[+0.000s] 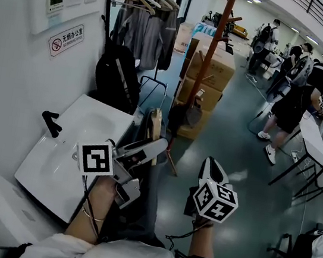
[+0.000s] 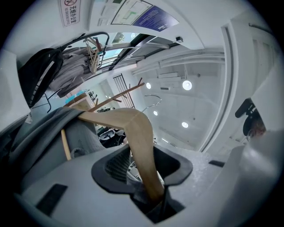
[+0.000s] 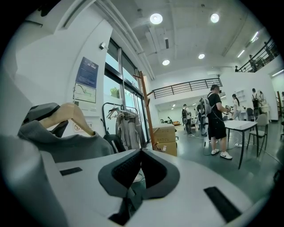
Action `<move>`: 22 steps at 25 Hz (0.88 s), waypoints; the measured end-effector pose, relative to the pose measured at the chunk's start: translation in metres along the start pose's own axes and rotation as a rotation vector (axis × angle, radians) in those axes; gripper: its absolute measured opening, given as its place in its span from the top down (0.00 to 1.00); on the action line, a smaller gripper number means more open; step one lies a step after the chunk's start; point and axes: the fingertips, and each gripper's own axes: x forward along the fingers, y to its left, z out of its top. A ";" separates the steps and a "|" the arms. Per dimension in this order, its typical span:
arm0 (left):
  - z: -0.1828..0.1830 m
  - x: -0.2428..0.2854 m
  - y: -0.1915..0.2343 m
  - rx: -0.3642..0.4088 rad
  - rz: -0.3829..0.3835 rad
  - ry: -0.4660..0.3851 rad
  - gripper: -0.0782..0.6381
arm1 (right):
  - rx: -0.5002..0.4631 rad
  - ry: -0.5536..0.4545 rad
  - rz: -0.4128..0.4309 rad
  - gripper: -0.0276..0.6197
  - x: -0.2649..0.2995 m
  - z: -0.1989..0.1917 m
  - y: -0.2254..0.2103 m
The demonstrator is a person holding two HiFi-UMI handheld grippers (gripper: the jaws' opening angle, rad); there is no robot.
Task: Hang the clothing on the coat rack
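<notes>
- The left hand-held gripper (image 2: 155,197) is clamping one arm of a wooden hanger (image 2: 140,133); its jaws are closing tight on the wood, with a fold of grey cloth caught at the same spot.
- The hanger is tilting up and away from the jaws, and its other end is lying under the clothing (image 2: 53,133).
- The clothing, a grey garment, is draping over the hanger and hanging down below the gripper. In the head view it is falling in front of the person's legs.
- The right hand-held gripper (image 3: 132,188) is hovering to the right of the left one, apart from the hanger and the clothing. Its jaws are resting together with nothing between them.
- The coat rack (image 1: 212,49), a reddish-brown pole with short pegs, is standing ahead of both grippers, well apart from the hanger, and nothing is hanging on the pegs in view.
- Cardboard boxes (image 1: 210,66) are standing in a stack just behind the pole.
- A black rail (image 1: 140,8) with grey garments on hangers is standing by the wall, left of the pole.
- A white desk (image 1: 82,137) is lying below and left of the left gripper.
- A person (image 1: 294,103) in dark clothes is standing at a table on the right side of the room.
</notes>
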 end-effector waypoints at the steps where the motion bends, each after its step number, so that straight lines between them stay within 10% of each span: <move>1: 0.002 0.002 0.003 0.006 0.005 -0.002 0.67 | 0.001 0.001 0.002 0.92 0.005 0.000 -0.002; 22: 0.069 0.084 0.089 0.031 0.086 -0.062 0.67 | 0.008 0.014 0.059 0.92 0.142 0.033 -0.049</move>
